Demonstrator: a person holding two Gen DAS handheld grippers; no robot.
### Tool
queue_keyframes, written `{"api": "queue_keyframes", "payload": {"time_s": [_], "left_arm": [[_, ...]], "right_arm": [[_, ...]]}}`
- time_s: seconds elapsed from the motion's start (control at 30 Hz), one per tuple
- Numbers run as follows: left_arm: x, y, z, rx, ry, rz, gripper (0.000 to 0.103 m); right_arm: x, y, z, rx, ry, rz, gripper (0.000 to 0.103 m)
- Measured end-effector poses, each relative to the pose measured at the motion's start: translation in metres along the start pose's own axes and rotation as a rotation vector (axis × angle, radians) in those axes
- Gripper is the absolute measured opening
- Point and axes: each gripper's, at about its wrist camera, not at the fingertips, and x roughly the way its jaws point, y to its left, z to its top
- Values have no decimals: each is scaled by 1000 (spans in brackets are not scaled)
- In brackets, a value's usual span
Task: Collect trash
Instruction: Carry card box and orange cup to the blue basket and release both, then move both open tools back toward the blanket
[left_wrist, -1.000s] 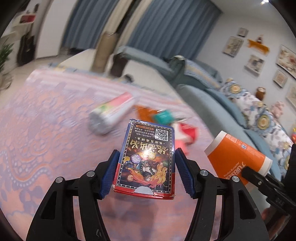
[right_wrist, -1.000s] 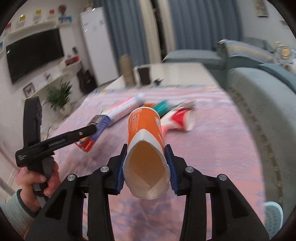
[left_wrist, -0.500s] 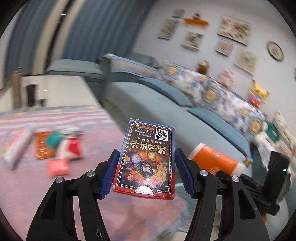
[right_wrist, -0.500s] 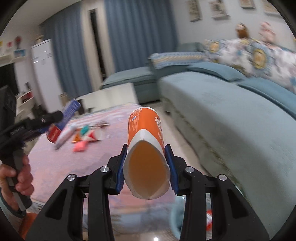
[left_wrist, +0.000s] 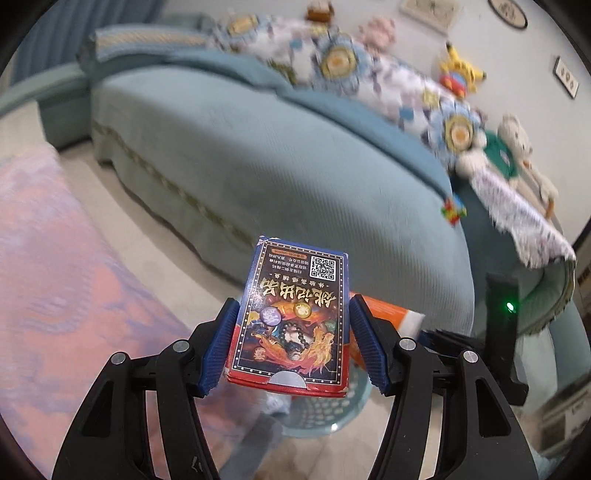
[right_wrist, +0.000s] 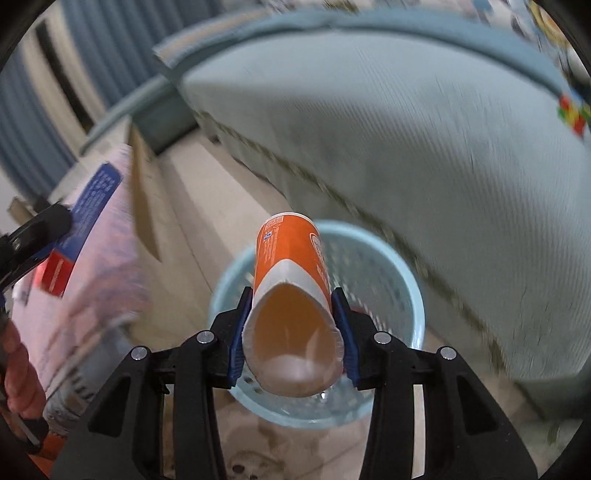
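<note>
My left gripper (left_wrist: 291, 339) is shut on a blue and red printed card box (left_wrist: 291, 317), held in the air. My right gripper (right_wrist: 291, 332) is shut on an orange and white paper cup (right_wrist: 291, 280), its open mouth toward the camera. The cup hangs right above a light blue perforated waste basket (right_wrist: 406, 280) on the floor. In the left wrist view the basket (left_wrist: 325, 413) shows below and behind the box, and the orange cup (left_wrist: 384, 321) with the right gripper is to the right. In the right wrist view the card box (right_wrist: 81, 221) is at the left.
A long teal sofa (left_wrist: 277, 155) with floral cushions and plush toys runs behind the basket. A pink patterned tablecloth (left_wrist: 55, 277) covers the table at the left. Beige tiled floor (right_wrist: 207, 206) lies between table and sofa.
Both grippers swung right, away from the trash on the table, toward the sofa and down. The waste basket has come into view under the cup. Both grips are unchanged.
</note>
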Motion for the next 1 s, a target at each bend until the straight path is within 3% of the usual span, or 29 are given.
{"api": "queue_keyframes", "payload": {"time_s": [0.2,0.3,0.57,0.73,1.0], "left_arm": [[42,4,-10,-4,121,-27,58],[41,13,-11,-39,108,-57,63],[10,16,-9,-23,63,-39,63],[-31,22,-6,-10,9,1,63],[-158,83,-10,-88,-216,167,76]], "right_arm": [[27,-18,-11,65,85,-25,44],[32,-21,-9,82,96,-44,48],[26,-3,-1,57,67,-20,50],[-2,46,9,-60,-26,53,50],[-41,182,14,-331,-177,273,50]]}}
